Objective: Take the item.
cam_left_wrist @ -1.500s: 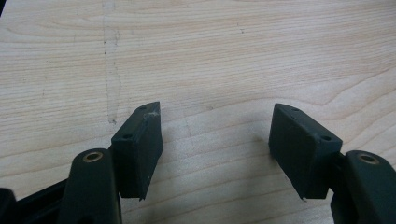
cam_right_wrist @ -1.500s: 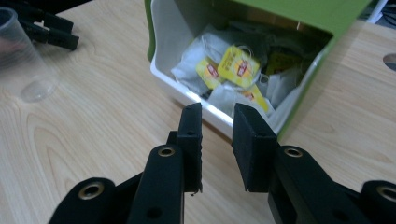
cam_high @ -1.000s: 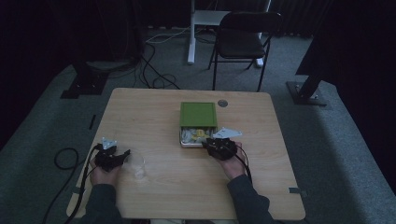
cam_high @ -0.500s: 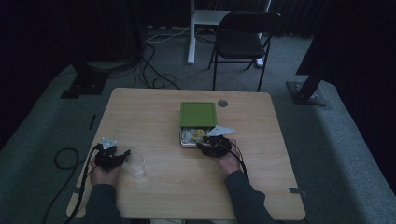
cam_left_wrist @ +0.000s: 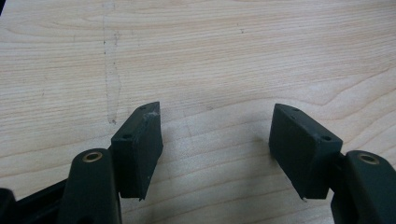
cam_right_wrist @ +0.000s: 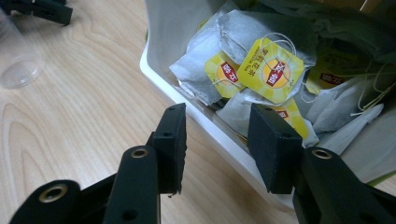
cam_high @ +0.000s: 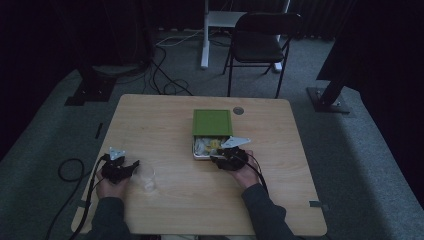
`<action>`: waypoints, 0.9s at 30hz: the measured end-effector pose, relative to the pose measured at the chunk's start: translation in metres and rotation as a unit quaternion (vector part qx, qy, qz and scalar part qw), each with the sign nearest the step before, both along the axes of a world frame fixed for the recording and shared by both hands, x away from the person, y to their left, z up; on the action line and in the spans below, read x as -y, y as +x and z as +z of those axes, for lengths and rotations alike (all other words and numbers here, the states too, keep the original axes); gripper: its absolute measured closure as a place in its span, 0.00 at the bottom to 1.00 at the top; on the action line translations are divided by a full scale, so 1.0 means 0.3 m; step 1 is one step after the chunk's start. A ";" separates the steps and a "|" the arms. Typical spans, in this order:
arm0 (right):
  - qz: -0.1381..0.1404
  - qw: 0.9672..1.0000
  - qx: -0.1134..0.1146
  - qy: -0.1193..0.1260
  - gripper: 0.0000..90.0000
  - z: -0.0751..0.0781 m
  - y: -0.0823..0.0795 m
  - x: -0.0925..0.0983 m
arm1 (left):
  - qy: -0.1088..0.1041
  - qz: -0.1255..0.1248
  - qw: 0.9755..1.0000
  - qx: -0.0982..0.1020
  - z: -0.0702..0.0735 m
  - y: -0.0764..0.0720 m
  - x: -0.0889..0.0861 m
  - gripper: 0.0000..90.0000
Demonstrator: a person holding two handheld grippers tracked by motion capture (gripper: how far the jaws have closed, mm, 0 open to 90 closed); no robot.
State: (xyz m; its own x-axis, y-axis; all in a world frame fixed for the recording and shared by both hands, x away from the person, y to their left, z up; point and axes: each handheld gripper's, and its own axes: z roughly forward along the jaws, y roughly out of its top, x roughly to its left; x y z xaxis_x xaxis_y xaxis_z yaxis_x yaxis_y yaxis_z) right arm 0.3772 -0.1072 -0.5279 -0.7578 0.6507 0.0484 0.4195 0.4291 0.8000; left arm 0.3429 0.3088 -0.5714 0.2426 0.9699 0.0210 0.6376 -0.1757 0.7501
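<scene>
The landmark here is the white box (cam_high: 196, 152) of tea bags near the middle of the wooden table (cam_high: 165, 125), with its green lid (cam_high: 212, 122) slid toward the far side so that the near part lies uncovered. The right gripper (cam_high: 220, 159) sits at the box's near edge, held by a hand whose forearm comes up from the table's near side; in the right gripper view its jaws stand apart with nothing between them, one jaw over bare wood just outside the white rim (cam_right_wrist: 196, 112) and the other above the tea bags (cam_right_wrist: 243, 37). The bags lie heaped and overlapping, their yellow tags (cam_right_wrist: 271, 70) facing up, strings looped loosely across them; no single long axis can be told for the pile. The left gripper (cam_high: 131, 167) rests well to the left of the box, near the table's near-left part, its jaws spread wide over bare wood in the left gripper view. A clear plastic cup (cam_high: 144, 177) lies just beside that gripper, on the side toward the box; whether they touch cannot be told. Between cup and box the wood is bare, and open table stretches to the left of the box and beyond it. A black chair (cam_high: 260, 42) stands on the floor beyond the table's far edge.
</scene>
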 end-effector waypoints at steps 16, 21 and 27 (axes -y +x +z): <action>0.024 1.000 -0.011 0.005 0.65 -0.008 -0.068 0.022 | 0.000 0.000 1.000 0.000 0.000 0.000 0.000 0.40; 0.024 1.000 -0.012 0.006 0.65 -0.005 -0.072 0.024 | 0.001 -0.001 1.000 0.000 0.000 0.000 0.000 0.40; 0.021 1.000 0.007 0.020 0.63 0.029 -0.076 0.007 | 0.001 0.000 1.000 -0.001 0.000 0.000 0.000 0.40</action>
